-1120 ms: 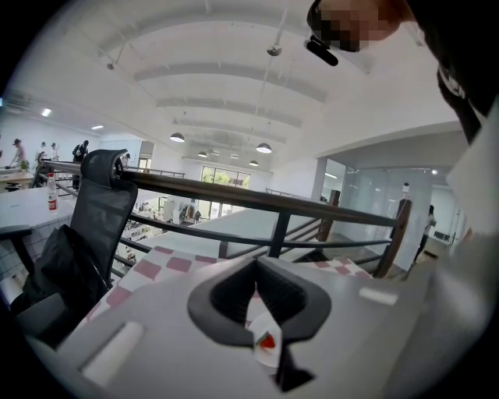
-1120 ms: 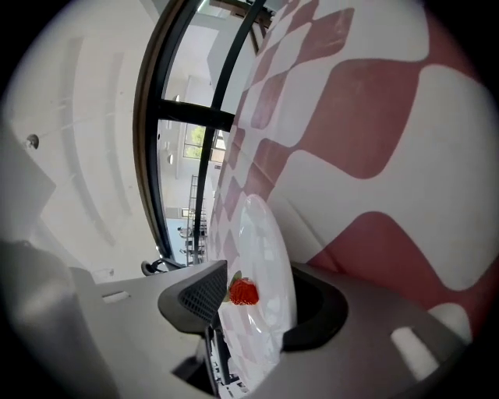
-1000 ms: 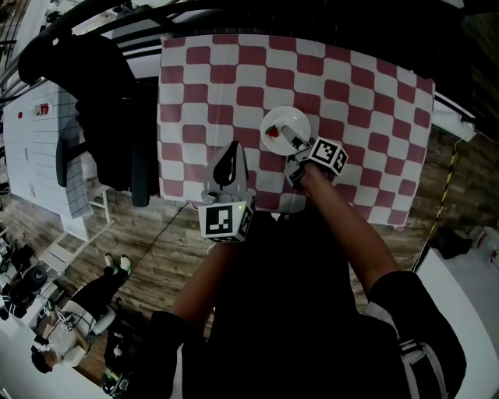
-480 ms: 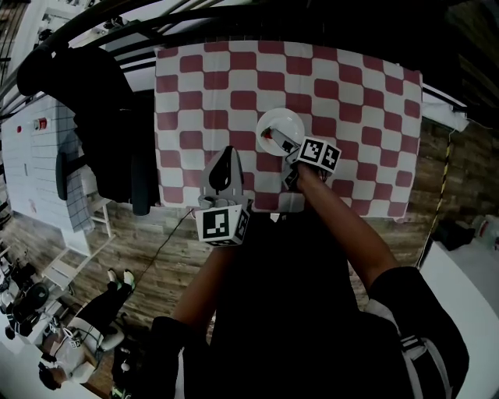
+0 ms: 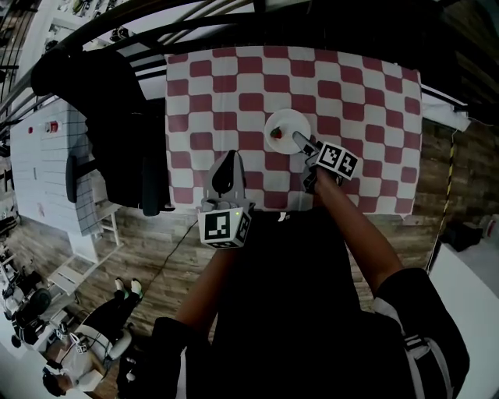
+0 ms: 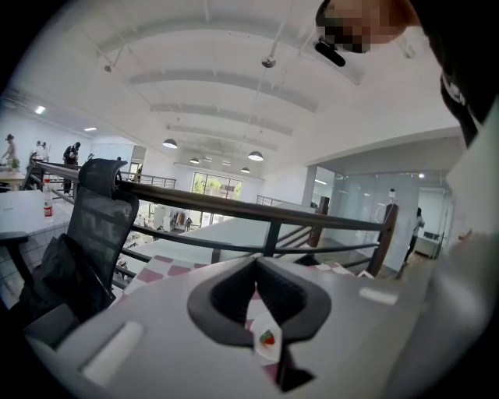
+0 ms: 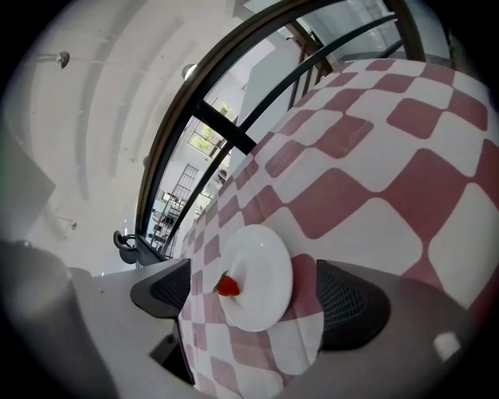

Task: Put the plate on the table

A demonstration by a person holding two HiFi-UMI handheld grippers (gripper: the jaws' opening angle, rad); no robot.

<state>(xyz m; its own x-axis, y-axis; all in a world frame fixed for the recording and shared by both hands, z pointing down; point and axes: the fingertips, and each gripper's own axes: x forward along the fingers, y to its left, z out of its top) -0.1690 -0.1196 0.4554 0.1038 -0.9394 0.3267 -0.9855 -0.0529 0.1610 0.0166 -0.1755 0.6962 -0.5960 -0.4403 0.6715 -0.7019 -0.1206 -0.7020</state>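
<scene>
A small white plate [image 5: 287,125] with a strawberry [image 5: 275,133] on it lies flat on the red-and-white checked table [image 5: 374,93], near its middle. My right gripper [image 5: 306,146] is just behind the plate's near right edge. In the right gripper view the plate [image 7: 261,273] lies between the jaws of the right gripper [image 7: 253,290]; they are opening wide and their pads do not touch it. My left gripper [image 5: 229,157] hovers over the table's near edge, left of the plate. Its jaws are shut on nothing in the left gripper view [image 6: 256,265].
A black office chair [image 5: 117,117] stands against the table's left side. A dark railing [image 5: 234,23] runs along the far edge. Wooden floor [image 5: 156,249] lies below the near edge, with a person [image 5: 86,343] on a lower level at bottom left.
The right gripper's jaws have come off the plate's edge and spread wide, and the gripper has drawn back a little. The plate rests on the cloth. The left gripper has barely moved.
</scene>
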